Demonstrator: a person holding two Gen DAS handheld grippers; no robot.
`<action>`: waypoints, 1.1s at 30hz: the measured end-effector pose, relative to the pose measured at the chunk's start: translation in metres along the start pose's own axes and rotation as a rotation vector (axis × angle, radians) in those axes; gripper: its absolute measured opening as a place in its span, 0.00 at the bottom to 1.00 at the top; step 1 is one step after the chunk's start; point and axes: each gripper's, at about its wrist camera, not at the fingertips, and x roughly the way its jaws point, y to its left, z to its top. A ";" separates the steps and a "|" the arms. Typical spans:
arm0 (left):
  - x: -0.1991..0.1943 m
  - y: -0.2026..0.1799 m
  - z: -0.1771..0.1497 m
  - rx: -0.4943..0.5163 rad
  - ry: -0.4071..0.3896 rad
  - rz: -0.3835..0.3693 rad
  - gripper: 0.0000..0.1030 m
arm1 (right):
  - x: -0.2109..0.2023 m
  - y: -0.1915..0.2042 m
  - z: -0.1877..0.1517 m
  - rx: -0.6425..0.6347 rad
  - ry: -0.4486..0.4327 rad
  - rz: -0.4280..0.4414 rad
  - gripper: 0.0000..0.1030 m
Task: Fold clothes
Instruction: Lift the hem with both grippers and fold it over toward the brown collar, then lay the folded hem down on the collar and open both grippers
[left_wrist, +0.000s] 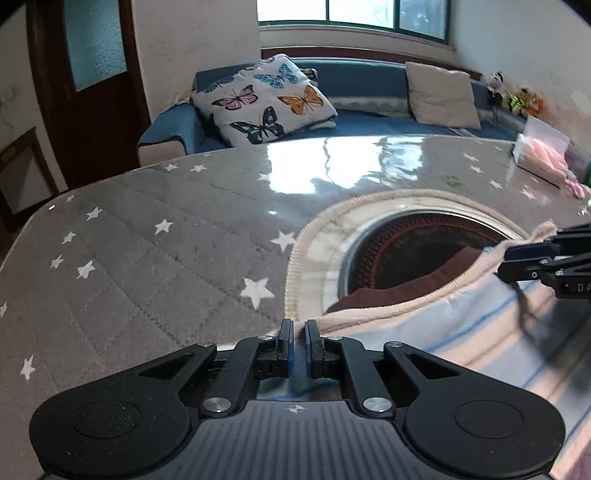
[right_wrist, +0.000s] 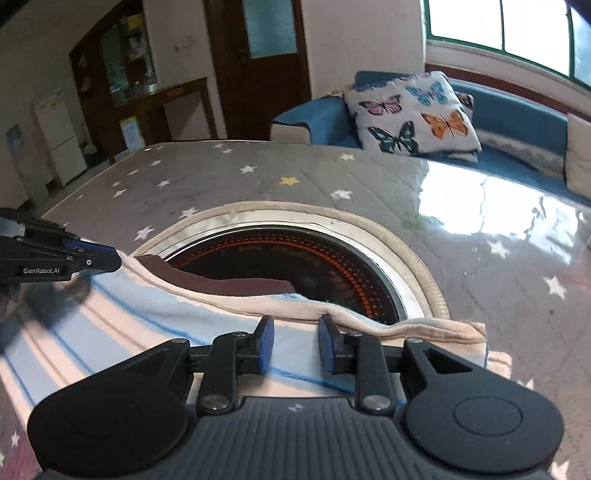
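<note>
Garment: a striped top (right_wrist: 122, 314), pale blue and pink with thin blue lines, a cream neckband and brown lining, lies flat across the lower half of both views; its collar end overlaps the round recess (right_wrist: 295, 266) set in the table.

Handling: I judge it light, soft and limp. It will sag and drape from any single hold, so I expect it to need two holds along one edge to stay flat.

Where to hold: the cream neckband (left_wrist: 399, 306) and the shoulder corners look thickest and easiest to pinch; the flat middle offers no fold to catch.

Left gripper (left_wrist: 299, 328): at lower centre of its own view, jaws nearly together with a thin slit between them, nothing pinched, tips just at the collar's left end.

Right gripper (right_wrist: 295, 328): at lower centre of its own view, jaws parted, released, cloth lying under and between them but not clamped.

Edges: the recess rim (right_wrist: 424, 273) lies under the collar; I judge cloth could dip or snag there if dragged.

Open room: the grey star-patterned table cover (left_wrist: 129, 240) is bare at the left and upper middle of the left view.

Clutter: a pink packet (left_wrist: 543, 155) sits at the table's far right edge, well apart from the garment.
</note>
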 end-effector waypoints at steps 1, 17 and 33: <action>0.000 0.001 0.000 -0.010 0.000 -0.002 0.09 | 0.001 -0.001 -0.001 0.007 -0.007 -0.004 0.26; 0.003 -0.030 0.000 0.033 -0.012 0.001 0.51 | 0.006 0.017 0.002 -0.058 -0.004 -0.038 0.52; -0.044 -0.019 -0.027 0.008 -0.046 0.075 0.73 | -0.028 0.060 -0.020 -0.144 0.003 0.000 0.79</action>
